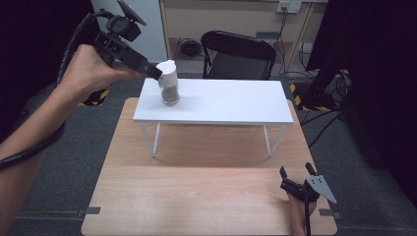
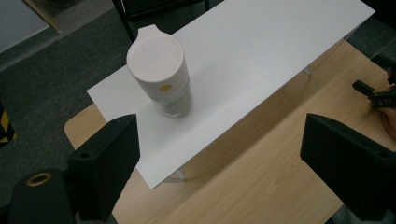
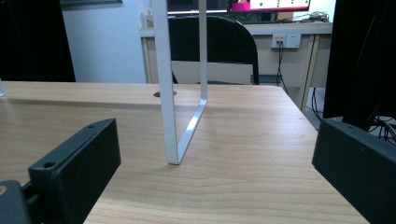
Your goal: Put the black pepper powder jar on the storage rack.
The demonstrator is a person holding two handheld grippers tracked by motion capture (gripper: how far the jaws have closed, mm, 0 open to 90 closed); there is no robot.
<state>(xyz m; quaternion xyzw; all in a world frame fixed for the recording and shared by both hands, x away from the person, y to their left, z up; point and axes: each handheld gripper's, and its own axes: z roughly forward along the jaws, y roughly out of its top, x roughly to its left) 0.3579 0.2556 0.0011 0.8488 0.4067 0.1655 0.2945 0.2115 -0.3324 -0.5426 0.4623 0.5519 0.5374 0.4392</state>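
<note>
**A:** Where is the jar?

**B:** The jar [image 1: 169, 82] stands upright on the little white shelf [image 1: 226, 103], near its left end. The shelf stands on the wooden desk [image 1: 196, 196]. The jar has a white lid and something brown inside.

**A:** Is the left gripper holding it?

**B:** No. In the high view the left gripper [image 1: 156, 73] is up in the air, right beside the top of the jar. In the left gripper view its two black jaws stand wide apart, and the jar sits farther off past them, with nothing between them.

**A:** And the right gripper?

**B:** The right gripper [image 1: 297, 173] rests low at the near right corner of the desk, well apart from the jar. Its jaws are wide too, and they hold nothing. In the right gripper view they point at a white leg [image 3: 166, 93] of the shelf.

**A:** What is behind the desk?

**B:** A black chair [image 1: 238, 54].
</note>
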